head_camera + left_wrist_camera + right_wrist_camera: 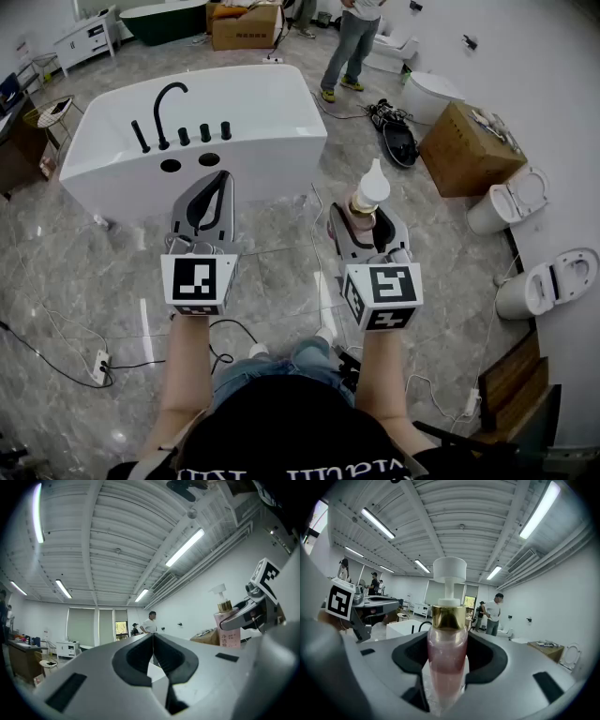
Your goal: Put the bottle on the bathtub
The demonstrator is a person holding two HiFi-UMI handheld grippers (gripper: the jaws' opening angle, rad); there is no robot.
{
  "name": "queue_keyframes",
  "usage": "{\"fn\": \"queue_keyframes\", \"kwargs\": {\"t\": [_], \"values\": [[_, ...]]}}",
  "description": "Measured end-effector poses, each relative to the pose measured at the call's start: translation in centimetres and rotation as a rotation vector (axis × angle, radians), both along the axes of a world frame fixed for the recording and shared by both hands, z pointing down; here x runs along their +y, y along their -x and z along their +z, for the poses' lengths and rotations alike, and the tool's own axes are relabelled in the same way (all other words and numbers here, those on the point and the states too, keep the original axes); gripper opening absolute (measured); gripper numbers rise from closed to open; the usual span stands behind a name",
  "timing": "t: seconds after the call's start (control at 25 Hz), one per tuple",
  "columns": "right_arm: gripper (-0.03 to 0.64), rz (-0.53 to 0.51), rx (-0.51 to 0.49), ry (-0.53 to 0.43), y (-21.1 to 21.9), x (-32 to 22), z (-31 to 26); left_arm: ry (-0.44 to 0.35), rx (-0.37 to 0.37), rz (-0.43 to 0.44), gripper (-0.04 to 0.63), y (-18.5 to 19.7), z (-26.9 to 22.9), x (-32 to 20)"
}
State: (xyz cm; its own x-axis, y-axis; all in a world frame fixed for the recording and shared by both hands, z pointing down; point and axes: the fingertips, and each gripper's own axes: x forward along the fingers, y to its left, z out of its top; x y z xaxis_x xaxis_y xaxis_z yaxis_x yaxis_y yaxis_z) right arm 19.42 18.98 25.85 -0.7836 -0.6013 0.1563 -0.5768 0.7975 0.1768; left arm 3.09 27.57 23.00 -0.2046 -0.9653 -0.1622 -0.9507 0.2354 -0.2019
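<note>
My right gripper (361,217) is shut on a pink pump bottle (366,201) with a gold collar and white pump head, held upright in the air. In the right gripper view the bottle (448,656) fills the space between the jaws. My left gripper (214,192) is shut and empty, its jaws pressed together (153,641). Both hover just short of the white bathtub (253,112), whose near ledge carries a black faucet (165,108) and several black knobs. The left gripper view shows the bottle (227,623) off to its right.
Cardboard box (466,146) and white toilets (511,202) stand at the right. A person (352,42) stands beyond the tub. Cables and a power strip (101,365) lie on the marble floor at the left. A dark green tub (164,19) is far back.
</note>
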Motion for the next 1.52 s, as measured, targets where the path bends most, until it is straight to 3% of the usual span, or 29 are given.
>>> {"fn": "queue_keyframes", "kwargs": {"t": [0.4, 0.76, 1.0, 1.52], "values": [[0.225, 0.010, 0.028, 0.001, 1.3, 0.0, 1.0, -0.037, -0.013, 0.020, 0.012, 1.7, 0.4, -0.6], [0.225, -0.012, 0.007, 0.003, 3.8, -5.6, 0.9, -0.034, -0.015, -0.014, 0.012, 4.3, 0.8, -4.8], [0.225, -0.053, -0.001, 0.020, 7.7, -12.4, 2.0, -0.020, -0.005, -0.054, 0.012, 7.8, 1.9, -10.7], [0.225, -0.157, 0.038, 0.069, 16.4, -32.4, 3.3, 0.032, 0.019, -0.130, 0.012, 15.1, 2.7, -29.6]]}}
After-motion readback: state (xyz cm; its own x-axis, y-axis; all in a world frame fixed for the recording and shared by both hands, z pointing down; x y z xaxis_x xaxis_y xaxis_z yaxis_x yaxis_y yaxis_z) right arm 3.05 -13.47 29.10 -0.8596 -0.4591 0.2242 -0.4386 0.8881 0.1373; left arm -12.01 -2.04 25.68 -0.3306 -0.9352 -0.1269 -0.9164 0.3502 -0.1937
